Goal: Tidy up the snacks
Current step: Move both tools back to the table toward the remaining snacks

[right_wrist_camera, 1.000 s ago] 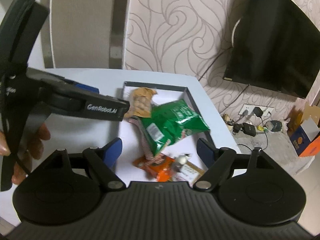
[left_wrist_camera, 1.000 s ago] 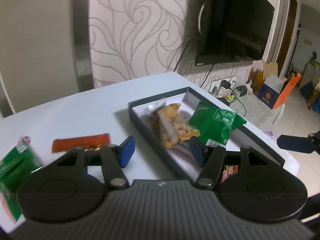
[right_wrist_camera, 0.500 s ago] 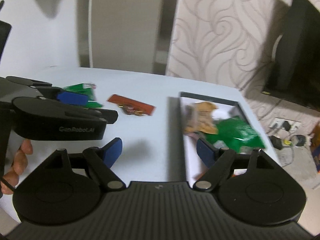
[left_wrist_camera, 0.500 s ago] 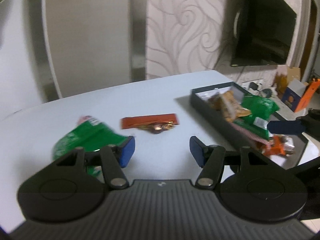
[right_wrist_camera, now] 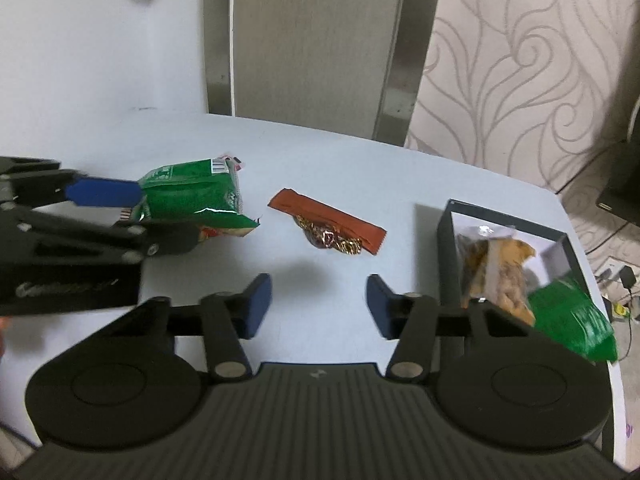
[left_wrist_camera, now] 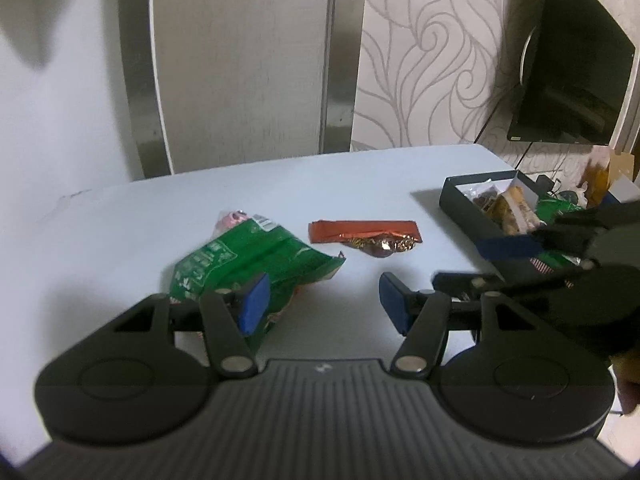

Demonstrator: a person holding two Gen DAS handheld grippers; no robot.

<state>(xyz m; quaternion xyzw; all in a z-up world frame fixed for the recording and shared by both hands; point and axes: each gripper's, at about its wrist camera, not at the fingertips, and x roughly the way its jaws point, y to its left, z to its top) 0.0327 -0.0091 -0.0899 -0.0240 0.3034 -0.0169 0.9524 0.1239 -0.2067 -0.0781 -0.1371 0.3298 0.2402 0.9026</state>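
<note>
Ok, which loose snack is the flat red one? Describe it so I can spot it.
On the white table, left of the dark box, two packets lie loose. The red wrapper is the long flat strip in the middle with shiny gold foil candy against it; the green bag beside it is puffy.

White table — green bag, red packet, box.

Green snack bag crumpled flat on table; red wrapper beside; black box holds more snacks.

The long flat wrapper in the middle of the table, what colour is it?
The wrapper is reddish-orange, seen best in the right wrist view.
</note>
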